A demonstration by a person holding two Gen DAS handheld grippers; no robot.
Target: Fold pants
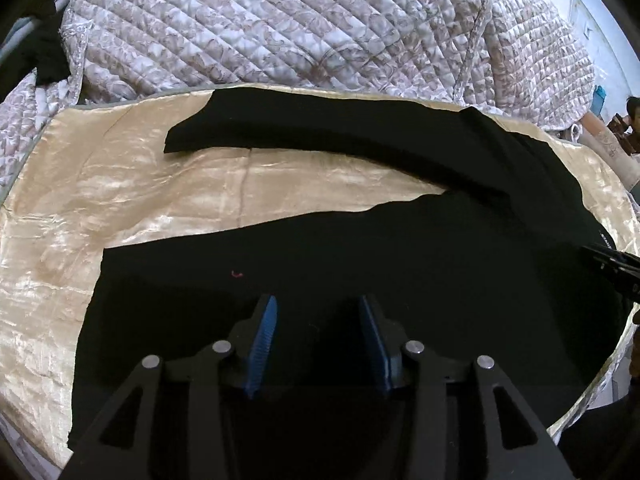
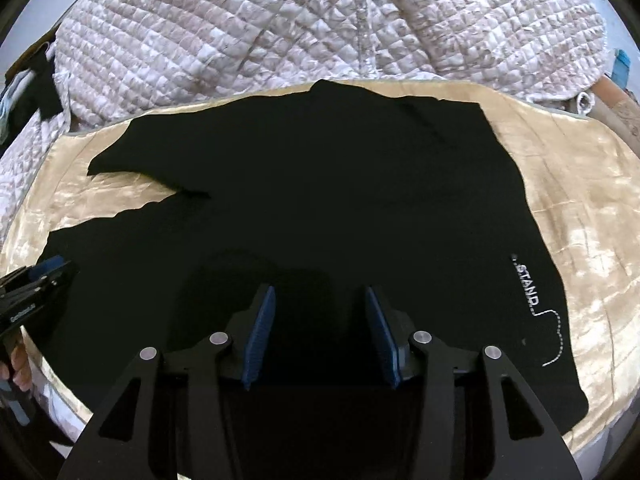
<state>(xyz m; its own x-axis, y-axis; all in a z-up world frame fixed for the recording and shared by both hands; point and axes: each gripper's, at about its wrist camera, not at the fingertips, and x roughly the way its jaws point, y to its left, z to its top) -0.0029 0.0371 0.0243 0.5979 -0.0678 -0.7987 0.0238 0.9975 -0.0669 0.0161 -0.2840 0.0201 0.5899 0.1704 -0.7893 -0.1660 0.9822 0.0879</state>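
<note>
Black pants (image 2: 320,208) spread mid-frame on slippery gold satin sheet (image 1: 132,184). Left gripper (image 1: 318,312) and right gripper (image 2: 320,304) both spread, empty, above fabric. Risk: single-layer pinch, pants sliding.

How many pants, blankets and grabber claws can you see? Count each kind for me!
Black pants: 1
Shiny gold cloth under the pants: 1
Quilted blanket behind: 1
Grabber claws: 2, the left gripper and the right gripper, both open
Total: 5
</note>
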